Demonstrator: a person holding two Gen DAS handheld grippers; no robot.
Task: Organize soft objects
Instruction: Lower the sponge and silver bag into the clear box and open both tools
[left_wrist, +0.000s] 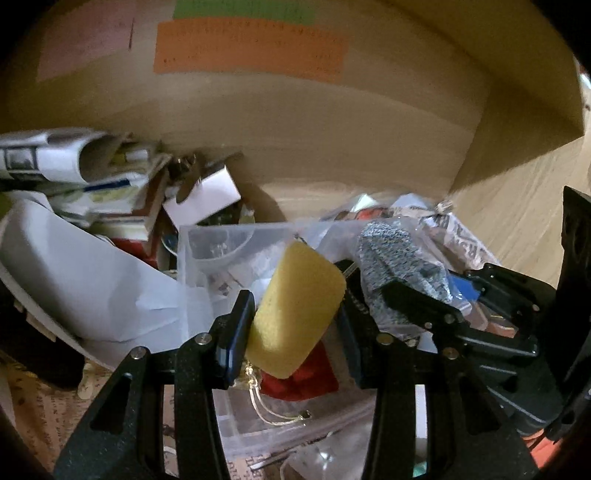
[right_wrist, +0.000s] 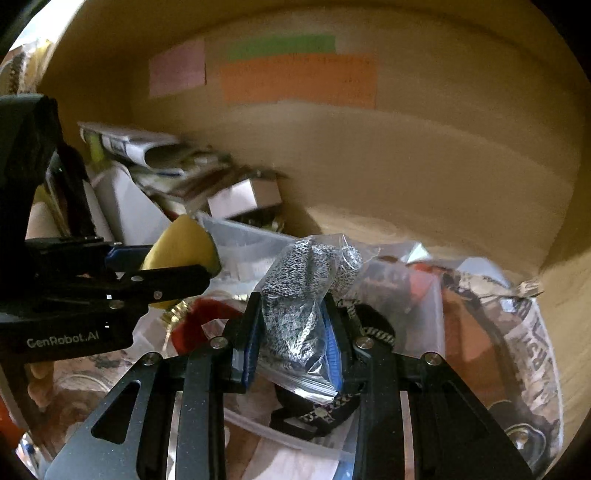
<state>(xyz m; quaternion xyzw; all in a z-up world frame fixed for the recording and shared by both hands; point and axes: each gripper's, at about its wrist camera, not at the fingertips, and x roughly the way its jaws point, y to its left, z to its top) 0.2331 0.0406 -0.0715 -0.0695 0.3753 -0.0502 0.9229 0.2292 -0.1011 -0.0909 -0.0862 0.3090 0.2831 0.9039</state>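
Observation:
My left gripper (left_wrist: 295, 325) is shut on a yellow sponge (left_wrist: 299, 306), which stands tilted between its blue pads above the clutter. The same sponge (right_wrist: 183, 243) and left gripper (right_wrist: 177, 266) show at the left of the right wrist view. My right gripper (right_wrist: 291, 339) is shut on a clear plastic bag of speckled grey-and-white knit fabric (right_wrist: 299, 295), held upright between its pads. In the left wrist view that bag (left_wrist: 395, 258) and the right gripper (left_wrist: 424, 302) sit just right of the sponge.
A big cardboard box wall (left_wrist: 295, 122) with orange (left_wrist: 251, 48), green and pink labels rises close behind. Below lie a clear plastic container (left_wrist: 221, 243), white paper (left_wrist: 92, 273), rolled newspaper (left_wrist: 48, 155), a red item (left_wrist: 314, 376), printed bags (right_wrist: 517, 332). Wooden floor (left_wrist: 528, 206) shows right.

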